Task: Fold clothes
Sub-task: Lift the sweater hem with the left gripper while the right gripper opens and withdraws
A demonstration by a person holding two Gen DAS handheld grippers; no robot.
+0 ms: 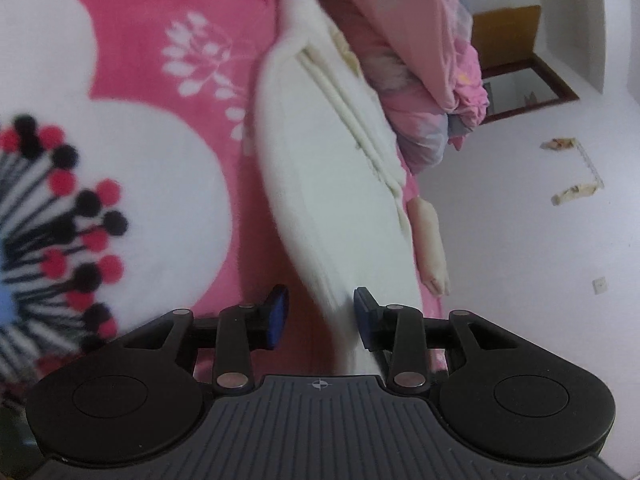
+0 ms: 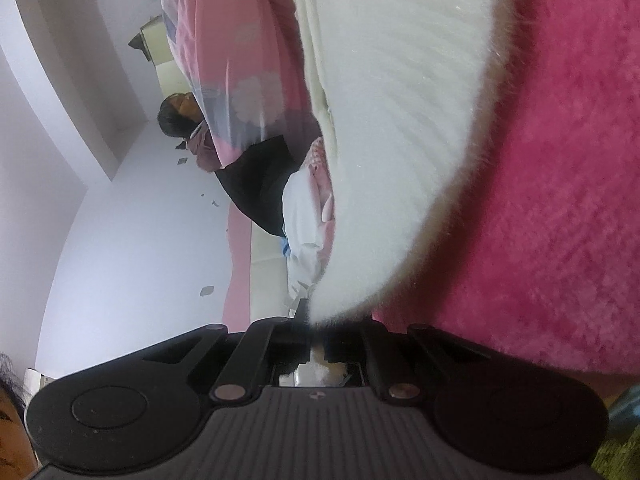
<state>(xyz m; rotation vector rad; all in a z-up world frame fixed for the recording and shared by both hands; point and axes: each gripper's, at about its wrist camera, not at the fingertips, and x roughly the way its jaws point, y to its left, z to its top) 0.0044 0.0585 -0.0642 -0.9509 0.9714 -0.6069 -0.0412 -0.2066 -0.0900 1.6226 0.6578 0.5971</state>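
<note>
A white fluffy garment (image 1: 320, 160) lies in a long folded strip on a pink blanket (image 1: 160, 80) printed with big white flowers. My left gripper (image 1: 320, 316) is open over the strip's near end. The cloth passes between its blue pads and brushes the right-hand pad (image 1: 362, 312), with a gap at the other one. In the right wrist view the same white garment (image 2: 400, 120) fills the middle, stretched over the pink blanket (image 2: 540, 200). My right gripper (image 2: 316, 336) is shut on a fluffy corner of it.
A heap of pink bedding (image 1: 420, 60) lies behind the garment, and a bare foot (image 1: 432, 248) rests beside its edge. A person (image 2: 180, 120) sits at the back by a black cloth (image 2: 260, 184). White walls and a brown-framed opening (image 1: 520, 80) stand beyond.
</note>
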